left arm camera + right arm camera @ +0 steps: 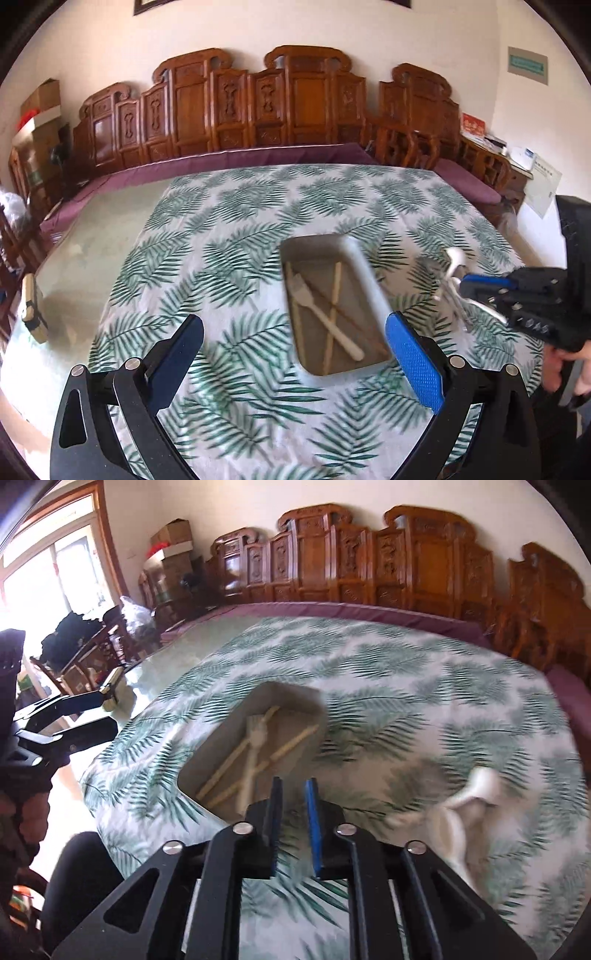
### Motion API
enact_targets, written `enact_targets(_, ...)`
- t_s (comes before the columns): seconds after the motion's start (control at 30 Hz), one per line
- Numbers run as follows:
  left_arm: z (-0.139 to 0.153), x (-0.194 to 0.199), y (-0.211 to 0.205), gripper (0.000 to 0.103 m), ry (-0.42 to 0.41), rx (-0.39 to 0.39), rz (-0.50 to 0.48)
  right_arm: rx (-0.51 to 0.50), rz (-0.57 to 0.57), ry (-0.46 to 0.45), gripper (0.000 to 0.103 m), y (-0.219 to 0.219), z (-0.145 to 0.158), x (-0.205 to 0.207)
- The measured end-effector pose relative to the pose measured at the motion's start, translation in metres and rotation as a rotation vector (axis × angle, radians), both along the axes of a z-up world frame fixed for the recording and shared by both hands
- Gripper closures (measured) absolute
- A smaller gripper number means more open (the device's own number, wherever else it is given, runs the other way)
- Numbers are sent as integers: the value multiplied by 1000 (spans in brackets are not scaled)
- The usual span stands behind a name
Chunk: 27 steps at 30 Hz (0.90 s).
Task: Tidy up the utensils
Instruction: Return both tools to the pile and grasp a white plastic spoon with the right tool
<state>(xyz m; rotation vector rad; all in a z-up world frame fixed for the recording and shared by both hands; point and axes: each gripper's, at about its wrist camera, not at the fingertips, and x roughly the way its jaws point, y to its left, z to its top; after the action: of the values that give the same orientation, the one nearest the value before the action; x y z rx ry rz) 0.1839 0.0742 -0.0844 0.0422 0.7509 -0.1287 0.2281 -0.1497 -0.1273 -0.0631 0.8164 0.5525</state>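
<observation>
White tray [364, 275]: fork [325, 314]; chopsticks [334, 314]

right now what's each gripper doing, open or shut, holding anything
left gripper: open wide, empty.
right gripper: slightly open, nothing between its pads.

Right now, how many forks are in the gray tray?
1. The white fork lies inside the gray tray, crossing over the wooden chopsticks. Blur could hide another.
</observation>
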Motion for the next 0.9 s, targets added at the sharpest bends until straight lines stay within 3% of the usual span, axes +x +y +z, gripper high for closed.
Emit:
enact_targets(0.17,1,-4,-33,8,6,-31,-38,-60,-57,-24,82,-62,1,-14)
enact_targets(0.47,-30,3,-94,8,77,-43,-76,-80,-156,47,75,-149,-54,-15)
enact_targets(0.9,-56,31,-165,8,113,0,-179,-113,-113,138,75,-159,-106,3)
